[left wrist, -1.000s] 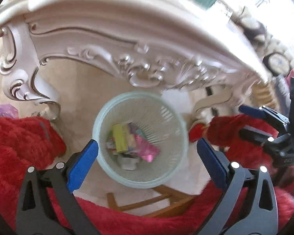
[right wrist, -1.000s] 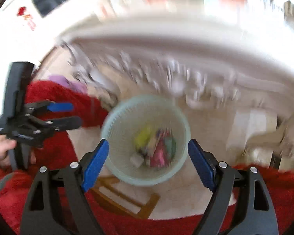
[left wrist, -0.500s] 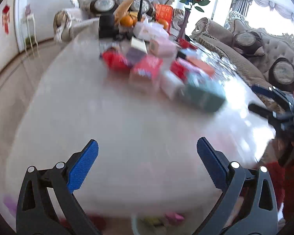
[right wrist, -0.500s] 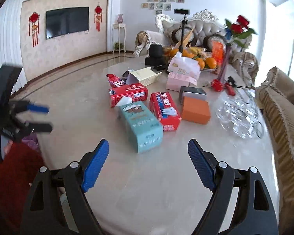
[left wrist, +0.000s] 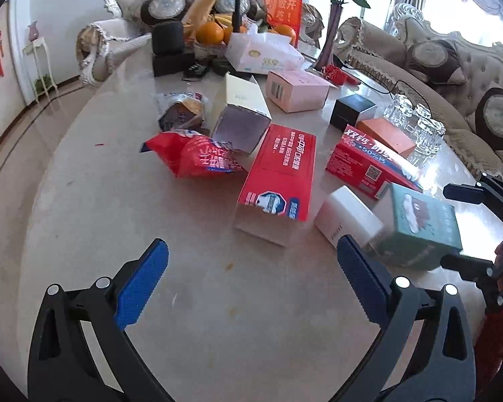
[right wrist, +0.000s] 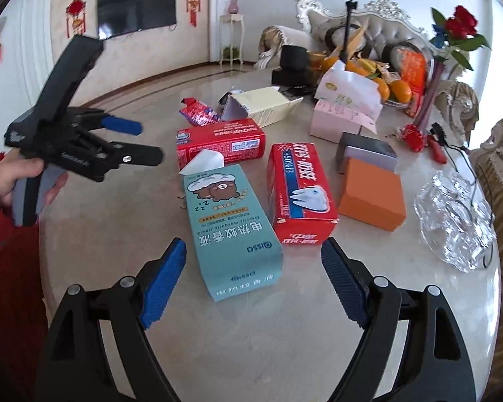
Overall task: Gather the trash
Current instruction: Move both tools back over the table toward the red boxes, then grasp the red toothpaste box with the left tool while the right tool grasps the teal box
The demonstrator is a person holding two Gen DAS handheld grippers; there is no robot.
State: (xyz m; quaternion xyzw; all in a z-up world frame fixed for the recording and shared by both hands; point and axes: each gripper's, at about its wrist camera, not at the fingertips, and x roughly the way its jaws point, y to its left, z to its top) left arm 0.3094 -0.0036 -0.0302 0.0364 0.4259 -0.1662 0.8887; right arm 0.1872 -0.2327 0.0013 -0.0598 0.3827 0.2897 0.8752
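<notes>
Jaws of both grippers gape empty above a marble table (right wrist: 124,241) strewn with cartons.
Right gripper (right wrist: 251,281) hovers over the teal box (right wrist: 228,224) at the near edge: probably light, crushable cardboard; take it across its narrow sides. Left gripper (left wrist: 251,284) hangs near a red box (left wrist: 278,181).

"Oissa" and "zz" on the teal box (right wrist: 229,224); "+50%" on the red toothpaste box (right wrist: 300,191).

The left gripper (left wrist: 251,288) is showing black plastic arms with triangular cut-outs, silver round screws at the joints, and ribbed blue pads (left wrist: 141,288) lining its fingers. The right gripper (right wrist: 251,284) is wearing the same black frame, silver screws and blue pads. Behind the left tool's black-and-grey handle, a fuzzy red sleeve (right wrist: 6,251) is covering the person's arm.
</notes>
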